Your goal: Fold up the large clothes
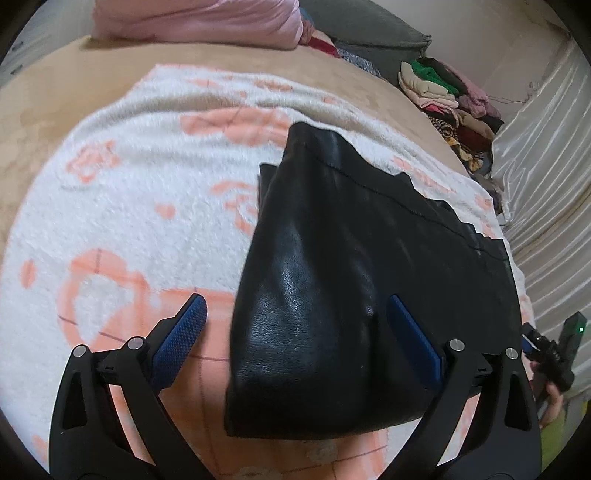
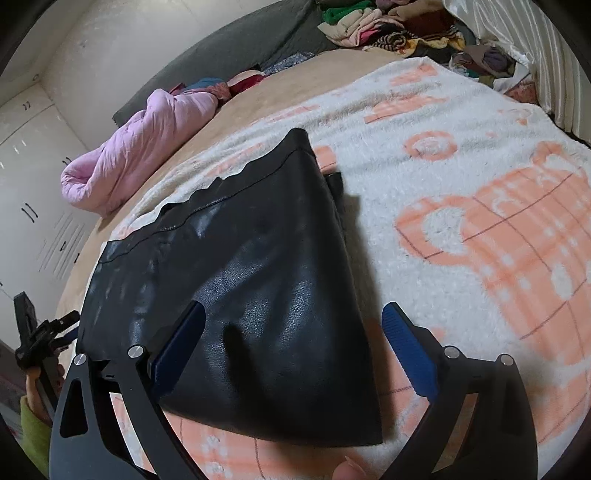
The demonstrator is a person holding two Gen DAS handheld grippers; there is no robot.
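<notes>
white fleece with peach-coloured patterns, the blanket (image 1: 129, 192) is seen spread over a tan bedcover (image 1: 55, 110) on a bed. near the blanket's middle a black leather garment (image 1: 332, 280) is laid flat in a folded state, with a stitched hem along its far edge and another dark layer peeking out beneath that far corner. in the left wrist view the garment is framed by the left gripper (image 1: 295, 332), whose blue-padded fingers (image 1: 181, 339) are held wide apart and above the cloth; nothing is gripped, and one finger is seen over the blanket while the other is seen over the leather. in the right wrist view the right gripper (image 2: 295, 339) is likewise spread wide with nothing between its pads, one finger over the garment (image 2: 258, 288) and the other over the blanket (image 2: 461, 184). each gripper is glimpsed by the other's camera at the picture's edge, held by a hand in a green sleeve. at the far side of the bed a pink quilt (image 2: 147, 136) is bundled, a grey cushion (image 1: 362, 33) is propped behind it, and a pile of mixed clothes (image 1: 450, 99) is heaped beside a pale satin curtain (image 1: 539, 155). white cupboard doors (image 2: 33, 177) are visible along the wall.
</notes>
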